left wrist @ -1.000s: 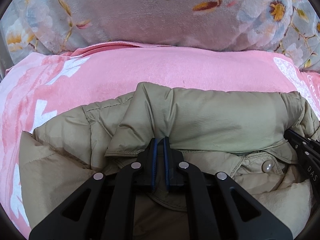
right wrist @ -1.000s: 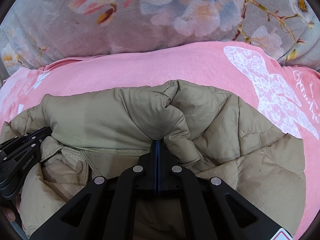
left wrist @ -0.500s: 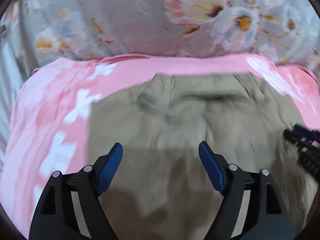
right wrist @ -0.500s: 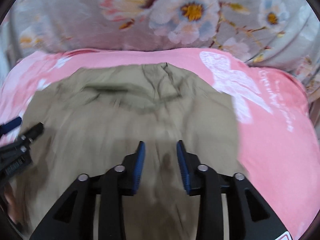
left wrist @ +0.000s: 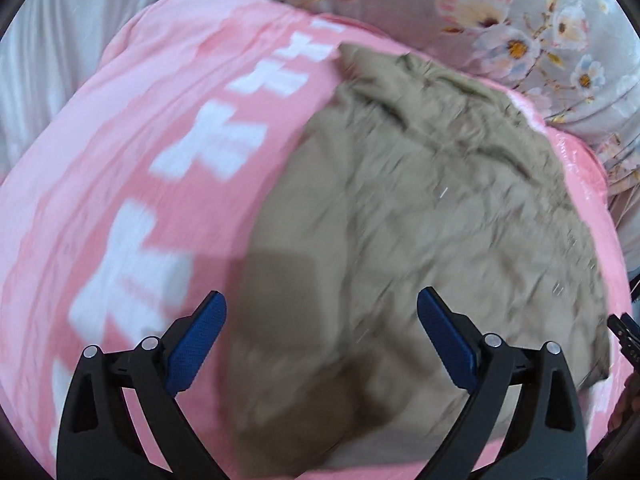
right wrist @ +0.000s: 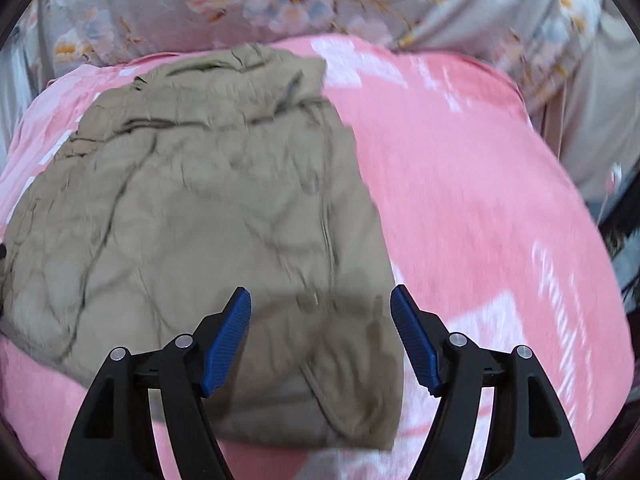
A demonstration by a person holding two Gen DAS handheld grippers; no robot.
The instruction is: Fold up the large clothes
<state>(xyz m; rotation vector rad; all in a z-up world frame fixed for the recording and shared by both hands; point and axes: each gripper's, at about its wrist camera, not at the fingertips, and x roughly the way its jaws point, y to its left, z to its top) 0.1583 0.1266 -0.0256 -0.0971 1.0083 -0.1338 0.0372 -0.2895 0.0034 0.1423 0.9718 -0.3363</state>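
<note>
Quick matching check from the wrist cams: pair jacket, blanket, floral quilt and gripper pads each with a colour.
Things:
1. jacket
2. blanket
3. floral quilt
4. pads

Colours:
A. blue
B. grey with flowers
C. khaki
D. pink with white print

Pairs: 1-C, 2-D, 3-B, 4-A

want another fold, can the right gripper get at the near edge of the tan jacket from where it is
Probably yes. The right gripper hangs over the tan jacket's near right corner, its jaws opening with nothing between them. The jacket lies flat on the pink blanket, with nothing on top.
</note>
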